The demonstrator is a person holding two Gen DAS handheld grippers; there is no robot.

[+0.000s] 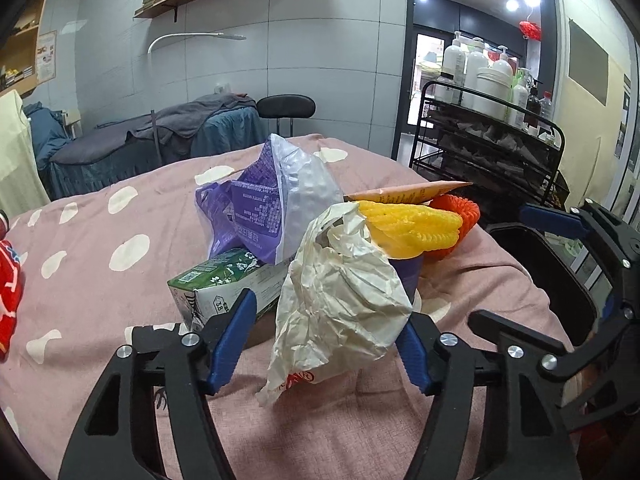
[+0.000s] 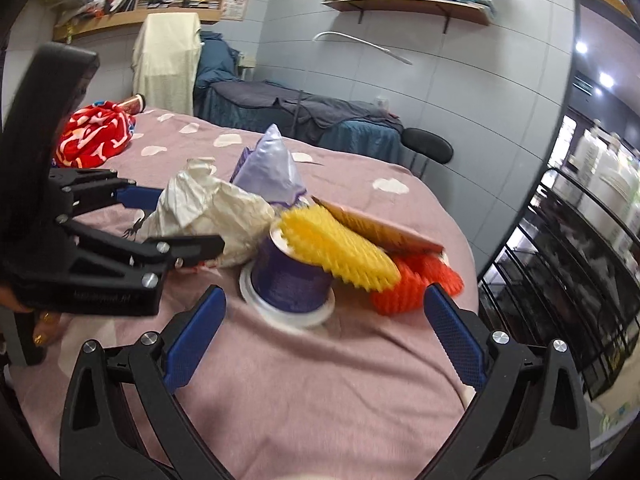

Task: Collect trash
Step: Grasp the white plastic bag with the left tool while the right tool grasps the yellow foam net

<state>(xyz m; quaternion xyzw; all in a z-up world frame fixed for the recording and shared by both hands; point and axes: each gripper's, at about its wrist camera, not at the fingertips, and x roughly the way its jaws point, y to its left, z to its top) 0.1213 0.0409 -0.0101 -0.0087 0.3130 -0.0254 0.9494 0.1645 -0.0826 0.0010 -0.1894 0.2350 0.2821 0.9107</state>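
Jaws spread wide on both tools: the left gripper (image 1: 324, 344) brackets the crumpled white paper (image 1: 340, 292) without clamping it, the right gripper (image 2: 324, 336) stands open and empty just short of the upturned purple cup (image 2: 288, 276). Risk, I'd say, is that pulling the paper drags the yellow foam net (image 2: 340, 252) leaning on the cup, toppling the pile across the pink bedspread (image 2: 280, 392). Behind, the green carton (image 1: 224, 280) and purple bag (image 1: 272, 204); contents unseen.
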